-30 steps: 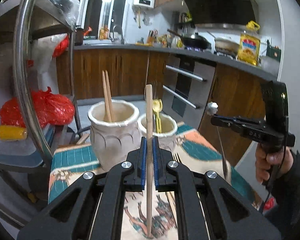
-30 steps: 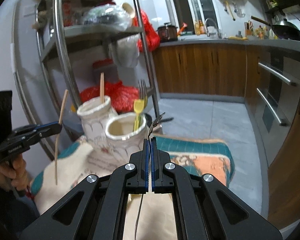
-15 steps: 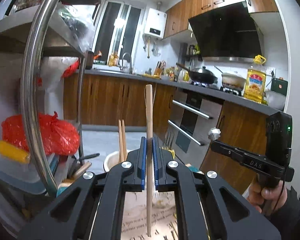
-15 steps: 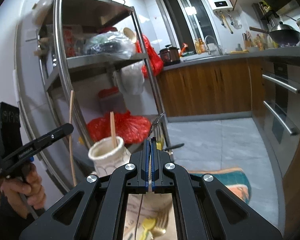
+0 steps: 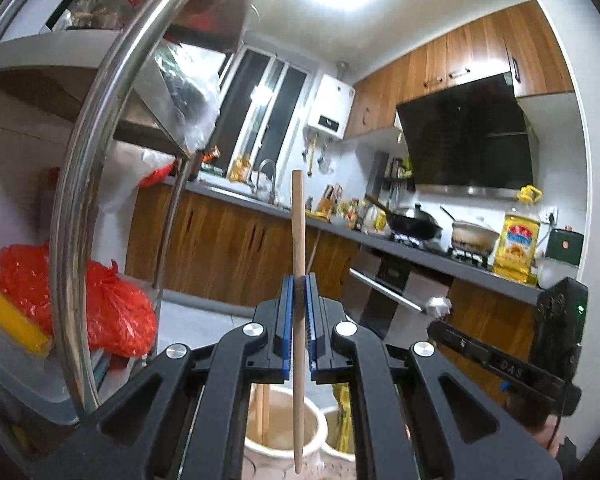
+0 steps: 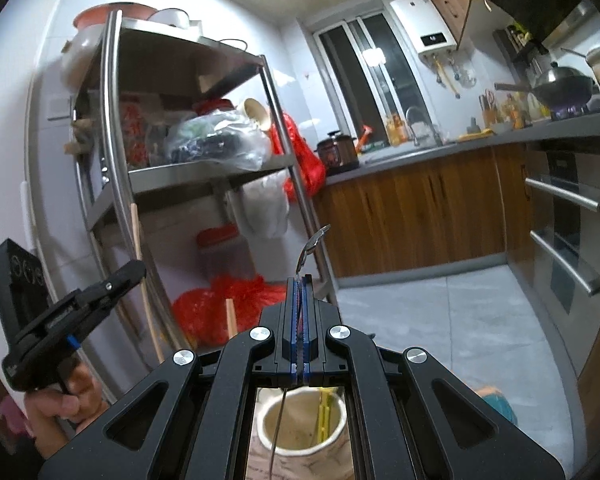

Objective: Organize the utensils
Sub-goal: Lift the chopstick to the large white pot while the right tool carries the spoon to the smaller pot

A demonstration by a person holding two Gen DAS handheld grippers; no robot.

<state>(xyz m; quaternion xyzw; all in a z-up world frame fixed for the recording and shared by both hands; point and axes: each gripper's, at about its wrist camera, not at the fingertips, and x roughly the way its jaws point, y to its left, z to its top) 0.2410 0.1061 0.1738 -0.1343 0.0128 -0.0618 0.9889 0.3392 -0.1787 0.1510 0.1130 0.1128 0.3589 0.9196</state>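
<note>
Wood first: the left gripper [image 5: 299,280] pinches a smooth chopstick [image 5: 298,240], standing straight up. Its tip hangs at six o'clock over the bumpy cream jar [image 5: 314,428], where two more sticks [image 5: 262,412] lean. The right gripper [image 6: 299,280] squeezes a thin shiny metal utensil [image 6: 310,248] above the second jar [image 6: 268,432]. I think both are ready to drop; next, lower each straight in, then let go.

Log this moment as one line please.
left hand-held gripper: shut on wooden chopstick | right hand-held gripper: shut on thin metal utensil | both above cream ceramic jars
</note>
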